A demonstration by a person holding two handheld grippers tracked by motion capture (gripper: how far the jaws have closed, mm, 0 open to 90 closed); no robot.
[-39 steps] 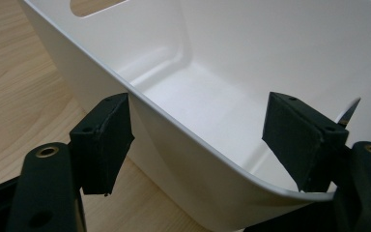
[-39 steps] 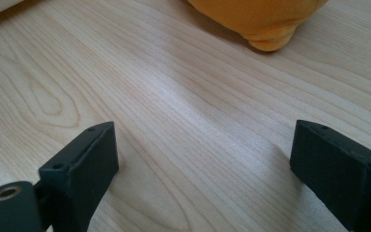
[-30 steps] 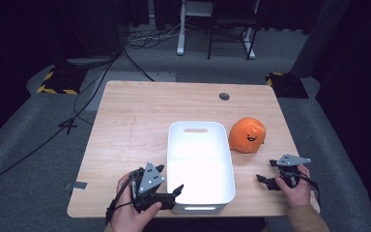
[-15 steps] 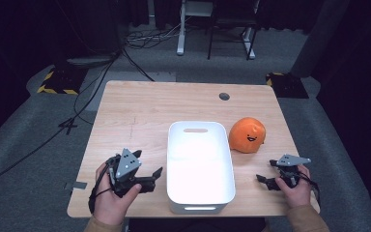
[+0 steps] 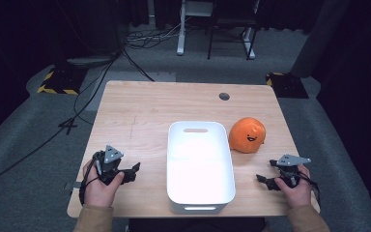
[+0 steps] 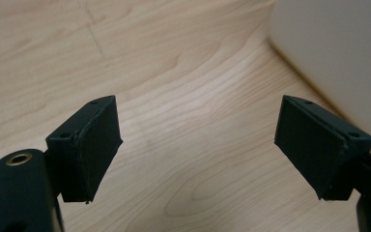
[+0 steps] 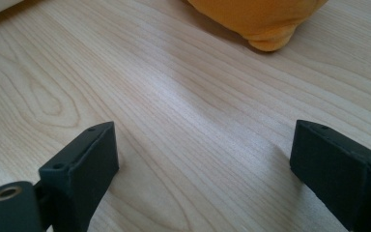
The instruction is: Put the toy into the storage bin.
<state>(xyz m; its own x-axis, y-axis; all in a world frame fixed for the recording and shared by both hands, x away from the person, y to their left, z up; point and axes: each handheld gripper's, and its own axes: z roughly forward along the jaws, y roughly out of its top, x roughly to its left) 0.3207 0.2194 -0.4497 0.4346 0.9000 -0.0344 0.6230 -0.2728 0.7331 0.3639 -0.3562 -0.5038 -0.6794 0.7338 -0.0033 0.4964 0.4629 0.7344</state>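
Left gripper (image 5: pixel 125 173) and right gripper (image 5: pixel 269 179), fingers spread and empty, flanking white bin (image 5: pixel 200 200) near table's (image 5: pixel 140 106) front edge.

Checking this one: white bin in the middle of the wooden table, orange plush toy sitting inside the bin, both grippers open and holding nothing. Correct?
Not quite. The orange plush toy is not inside the white bin; it sits on the table beside the bin's right wall, as the high view shows. The rest holds: the left gripper and right gripper are open and hold nothing.

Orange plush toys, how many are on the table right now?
1. The orange plush toy sits on the table just right of the white bin, beyond the right tool. The bin looks empty.
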